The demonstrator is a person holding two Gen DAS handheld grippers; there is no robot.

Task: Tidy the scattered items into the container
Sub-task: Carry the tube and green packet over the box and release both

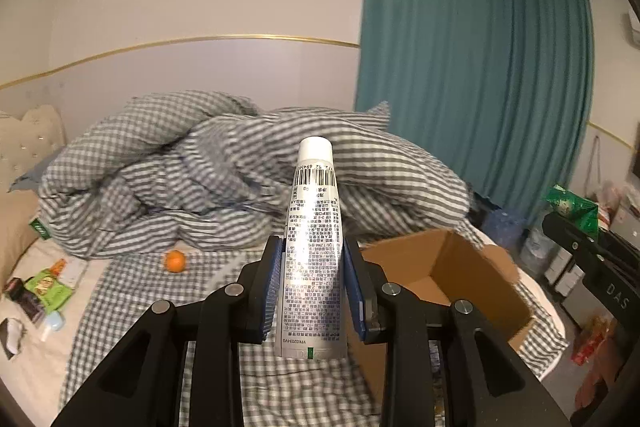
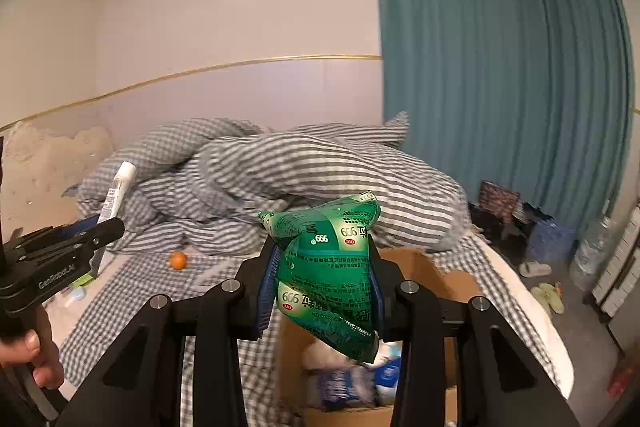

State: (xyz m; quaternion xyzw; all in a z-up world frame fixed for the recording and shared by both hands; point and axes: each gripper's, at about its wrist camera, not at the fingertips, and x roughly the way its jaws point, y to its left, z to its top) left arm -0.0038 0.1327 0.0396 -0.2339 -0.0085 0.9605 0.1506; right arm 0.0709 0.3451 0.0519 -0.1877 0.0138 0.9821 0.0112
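Left wrist view, tongs: the left gripper (image 1: 312, 291) is clamped on a silver tube (image 1: 314, 247), white cap pointing away, blue pads pressed against both sides.
Left wrist view, container: the cardboard box (image 1: 444, 279) stands open on the bed just right of the tongs, its inside hidden from this angle.
Left wrist view, items left: an orange (image 1: 175, 261) lies ahead and left of the tongs on the checked sheet; a cluster of small packets (image 1: 44, 291) sits far left.
Left wrist view, backdrop: the rumpled duvet (image 1: 208, 171) is heaped beyond the tube.

Right wrist view, tongs: the right gripper (image 2: 324, 287) is closed on a green medicine pouch (image 2: 332, 267), crumpled between the pads, its lower corner hanging free.
Right wrist view, container: the box (image 2: 432, 267) lies directly below and ahead of these tongs; white and blue items already rest inside.
Right wrist view, other tool: the left gripper (image 2: 80, 243) appears far left, tube upright in it.

Risk, pouch: the soft foil may slide from the pads or catch on them at release, then land on the rim or the sheet.
Risk, tube: it is not yet over the box; letting go now would drop it on the bed.
Risk, crowding: both tools heading for one opening could knock together.

Only left view shows: the packet cluster and the barcode side of the tube.
Only right view shows: the box contents and the person's hand (image 2: 32, 355).
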